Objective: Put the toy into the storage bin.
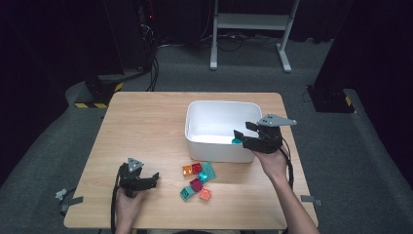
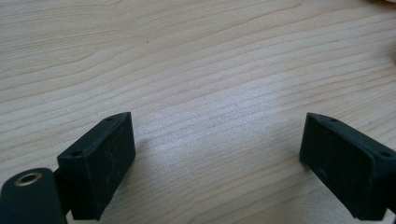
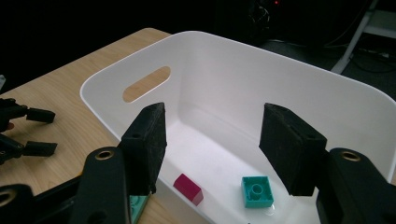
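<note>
- Right gripper (image 1: pixel 242 137) hangs over the near-right rim of the white bin (image 1: pixel 195 109). Jaws stand wide with nothing between the pads, which suits a drop into the bin.
- In the right gripper view, two bricks lie on the bin floor: a teal brick (image 3: pixel 257 191) at about 5 o'clock and a magenta brick (image 3: pixel 188 188) at about 7 o'clock, apart from each other.
- Left gripper (image 1: pixel 153 179) rests low on the table (image 1: pixel 141 122) at about 7 o'clock of the bin, jaws wide over bare wood, holding nothing. Judged: parked, keeping out of the working lane.
- Loose brick cluster (image 1: pixel 197 180) sits on the table just in front of the bin's near wall, at 6 o'clock of it, between the two grippers: orange, red, teal, magenta pieces, some touching.
- Obstruction: the bin's near wall stands between the cluster and the bin floor, so each brick likely needs lifting over the rim.
- Around: a white metal stand (image 1: pixel 251 22) on the dark floor beyond the table at 12 o'clock.
</note>
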Demonstrator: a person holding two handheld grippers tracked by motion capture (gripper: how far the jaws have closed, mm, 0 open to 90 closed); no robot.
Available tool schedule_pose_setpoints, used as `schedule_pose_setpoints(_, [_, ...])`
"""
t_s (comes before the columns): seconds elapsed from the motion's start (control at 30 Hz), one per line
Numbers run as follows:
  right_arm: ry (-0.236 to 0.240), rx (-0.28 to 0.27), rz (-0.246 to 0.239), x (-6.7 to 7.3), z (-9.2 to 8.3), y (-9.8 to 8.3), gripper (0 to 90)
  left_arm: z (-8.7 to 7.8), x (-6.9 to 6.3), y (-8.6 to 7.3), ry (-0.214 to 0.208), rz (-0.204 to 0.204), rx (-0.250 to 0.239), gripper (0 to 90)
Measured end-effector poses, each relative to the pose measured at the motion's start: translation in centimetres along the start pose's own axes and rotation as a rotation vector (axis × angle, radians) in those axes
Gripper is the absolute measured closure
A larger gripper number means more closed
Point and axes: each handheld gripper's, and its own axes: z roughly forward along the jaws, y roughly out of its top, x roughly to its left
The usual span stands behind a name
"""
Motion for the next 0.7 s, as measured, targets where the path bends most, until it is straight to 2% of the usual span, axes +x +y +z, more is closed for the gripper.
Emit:
schedule_pose_setpoints(0.1, [0.008, -0.014, 0.005, 0.4, -0.5, -0.4, 41.5, 0.0, 0.0, 0.0, 0.001, 0.002, 0.001, 10.5])
schedule_pose_setpoints(0.33, [0.034, -0.025, -0.016, 2.0, -1.4, -2.2, 42.9, 0.0, 0.0, 0.0, 0.001, 0.0, -0.001, 10.5])
schedule_pose_setpoints(0.47, [0.04, -0.017, -0.029, 2.7, -1.5, -3.3, 43.7, 0.0, 0.0, 0.0, 0.001, 0.001, 0.0, 10.5])
schedule_pose_setpoints(0.6, [0.067, -0.006, -0.028, 3.4, -1.3, -4.5, 43.7, 0.0, 0.0, 0.0, 0.0, 0.003, 0.002, 10.5])
schedule_pose_setpoints(0.7, [0.062, 0.019, -0.05, 4.1, -0.8, -5.5, 43.7, 0.0, 0.0, 0.0, 0.001, 0.0, -0.001, 10.5])
